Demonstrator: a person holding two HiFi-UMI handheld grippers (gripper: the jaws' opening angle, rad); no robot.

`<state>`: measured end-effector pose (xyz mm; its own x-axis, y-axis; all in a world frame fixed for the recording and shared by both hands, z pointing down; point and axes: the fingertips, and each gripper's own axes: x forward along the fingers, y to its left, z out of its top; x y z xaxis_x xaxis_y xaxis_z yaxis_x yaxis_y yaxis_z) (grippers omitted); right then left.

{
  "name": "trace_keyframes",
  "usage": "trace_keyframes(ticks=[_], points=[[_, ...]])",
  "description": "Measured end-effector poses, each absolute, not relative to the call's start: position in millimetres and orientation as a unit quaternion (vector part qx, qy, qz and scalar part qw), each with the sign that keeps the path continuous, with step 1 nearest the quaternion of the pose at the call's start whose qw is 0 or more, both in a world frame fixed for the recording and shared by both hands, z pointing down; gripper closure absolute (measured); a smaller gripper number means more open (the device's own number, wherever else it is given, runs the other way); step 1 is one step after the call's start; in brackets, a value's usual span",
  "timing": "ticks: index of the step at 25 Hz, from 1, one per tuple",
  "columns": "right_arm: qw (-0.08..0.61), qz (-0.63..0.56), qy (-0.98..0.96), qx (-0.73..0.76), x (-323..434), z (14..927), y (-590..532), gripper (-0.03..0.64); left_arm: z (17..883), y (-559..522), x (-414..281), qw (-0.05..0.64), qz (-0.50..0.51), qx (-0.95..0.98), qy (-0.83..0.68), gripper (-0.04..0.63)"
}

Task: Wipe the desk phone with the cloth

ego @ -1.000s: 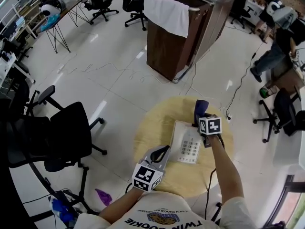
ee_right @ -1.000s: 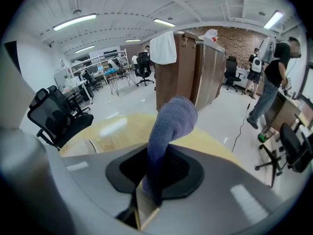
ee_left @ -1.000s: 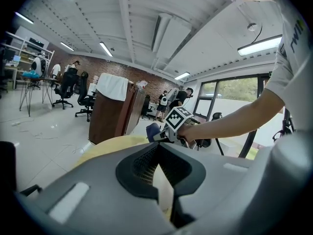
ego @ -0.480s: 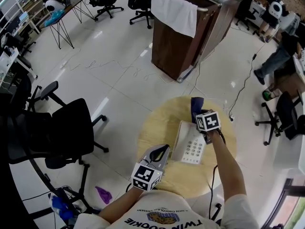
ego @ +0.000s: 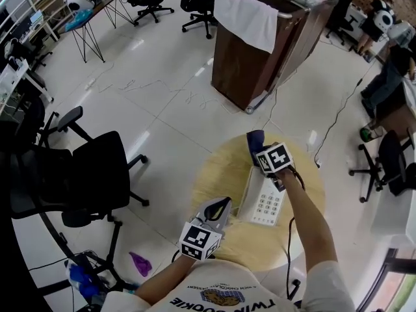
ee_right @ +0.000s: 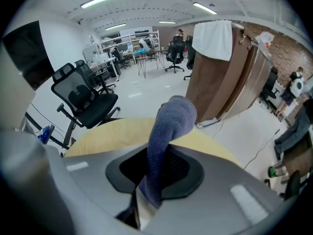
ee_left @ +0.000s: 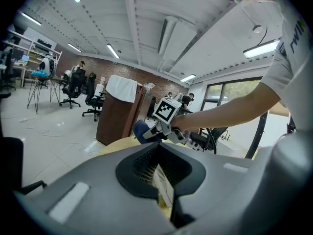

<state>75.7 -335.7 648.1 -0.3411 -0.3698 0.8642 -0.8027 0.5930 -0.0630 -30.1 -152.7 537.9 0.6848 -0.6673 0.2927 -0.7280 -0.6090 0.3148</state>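
A white desk phone (ego: 263,199) with a keypad lies on the round wooden table (ego: 214,174). My right gripper (ego: 262,149) is shut on a dark blue cloth (ego: 255,139) and holds it over the phone's far end. In the right gripper view the cloth (ee_right: 168,131) stands up from between the shut jaws of the right gripper (ee_right: 152,182). My left gripper (ego: 223,205) hovers at the table's near left edge, shut and holding nothing, a little apart from the phone. The left gripper view looks past the left gripper (ee_left: 159,151) to the phone's edge (ee_left: 164,182) and the blue cloth (ee_left: 140,131).
A brown wooden cabinet (ego: 260,57) draped with a white towel (ego: 246,17) stands beyond the table. A black office chair (ego: 91,174) is at the left. More chairs (ego: 390,168) and a floor cable (ego: 338,116) are at the right.
My right gripper has carried the cloth to the left across the phone's far end. The left gripper has stayed where it was.
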Motion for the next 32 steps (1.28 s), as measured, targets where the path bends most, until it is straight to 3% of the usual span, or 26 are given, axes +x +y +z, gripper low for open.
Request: trace_keyframes(ticks=[14,26,32], points=[[0.476,0.209,-0.801,0.296,21,650,-325,0.549,538,-150,-34,0.202,0.070,0.895,-0.392,0.603],[0.573,-0.065,-0.814,0.076,-36,647,-261,0.549,532,-158,-62,0.195,0.058,0.876,-0.438,0.603],[0.575,-0.096,-0.812,0.023,-47,658,-232,0.549,527,-166,-84,0.192,0.051,0.861,-0.468,0.603]])
